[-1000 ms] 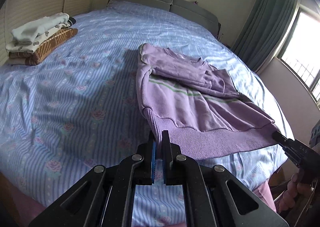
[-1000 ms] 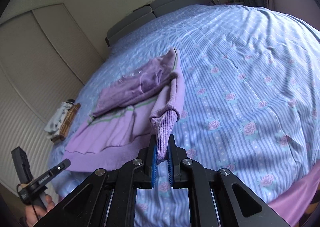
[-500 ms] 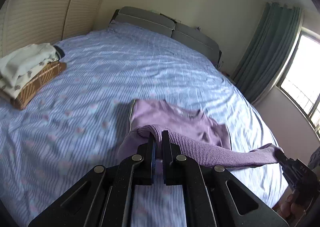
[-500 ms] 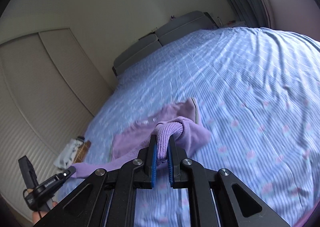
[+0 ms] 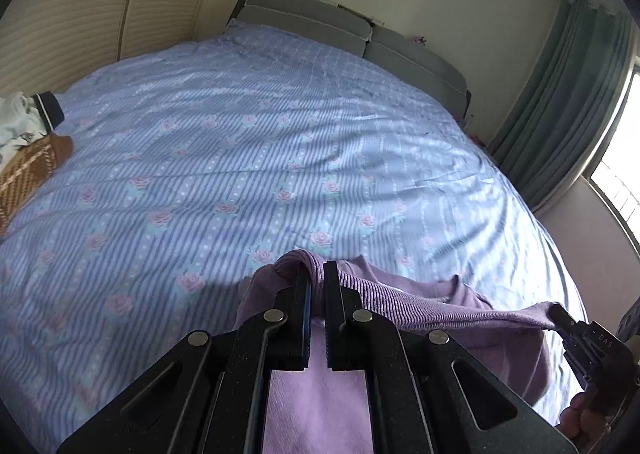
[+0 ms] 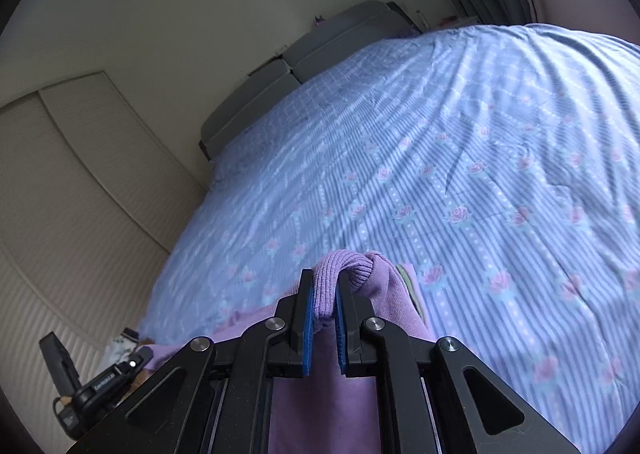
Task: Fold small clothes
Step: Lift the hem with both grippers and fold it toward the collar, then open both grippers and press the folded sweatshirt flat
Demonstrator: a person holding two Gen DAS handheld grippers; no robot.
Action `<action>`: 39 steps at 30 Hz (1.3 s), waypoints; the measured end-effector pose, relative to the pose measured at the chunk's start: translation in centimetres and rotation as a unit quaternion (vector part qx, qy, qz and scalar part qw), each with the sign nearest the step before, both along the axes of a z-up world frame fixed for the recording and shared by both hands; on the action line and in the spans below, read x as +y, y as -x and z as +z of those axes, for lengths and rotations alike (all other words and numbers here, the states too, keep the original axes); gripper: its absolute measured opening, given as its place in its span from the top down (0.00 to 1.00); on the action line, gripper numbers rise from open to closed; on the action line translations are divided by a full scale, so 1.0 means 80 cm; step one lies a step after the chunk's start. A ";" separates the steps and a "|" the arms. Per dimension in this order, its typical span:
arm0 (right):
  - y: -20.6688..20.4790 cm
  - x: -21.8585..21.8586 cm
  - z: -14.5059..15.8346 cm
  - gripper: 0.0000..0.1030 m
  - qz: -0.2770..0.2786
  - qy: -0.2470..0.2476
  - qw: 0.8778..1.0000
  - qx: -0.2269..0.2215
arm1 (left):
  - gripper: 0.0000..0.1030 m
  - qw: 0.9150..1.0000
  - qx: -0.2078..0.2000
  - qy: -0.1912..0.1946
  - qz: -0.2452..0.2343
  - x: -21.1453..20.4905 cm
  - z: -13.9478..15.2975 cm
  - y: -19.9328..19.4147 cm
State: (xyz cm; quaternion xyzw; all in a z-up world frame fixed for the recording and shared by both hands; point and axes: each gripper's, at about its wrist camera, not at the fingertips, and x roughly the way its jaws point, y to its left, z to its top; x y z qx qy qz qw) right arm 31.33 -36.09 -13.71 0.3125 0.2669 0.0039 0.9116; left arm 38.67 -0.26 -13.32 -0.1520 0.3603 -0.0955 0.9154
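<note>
My left gripper (image 5: 316, 286) and right gripper (image 6: 323, 288) each clamp a corner of the purple sweater's (image 5: 436, 306) ribbed hem (jaws nearly shut), holding it taut above the bed (image 5: 240, 158) so the fold lands straight.

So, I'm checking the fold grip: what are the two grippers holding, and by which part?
Both hold the purple sweater by its ribbed bottom hem: the left gripper pinches one end, the right gripper the other.
</note>
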 end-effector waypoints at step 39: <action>-0.082 0.013 -0.088 0.36 -0.014 0.224 0.960 0.169 | 0.43 0.992 0.062 -0.114 -0.008 0.000 -0.091 -0.037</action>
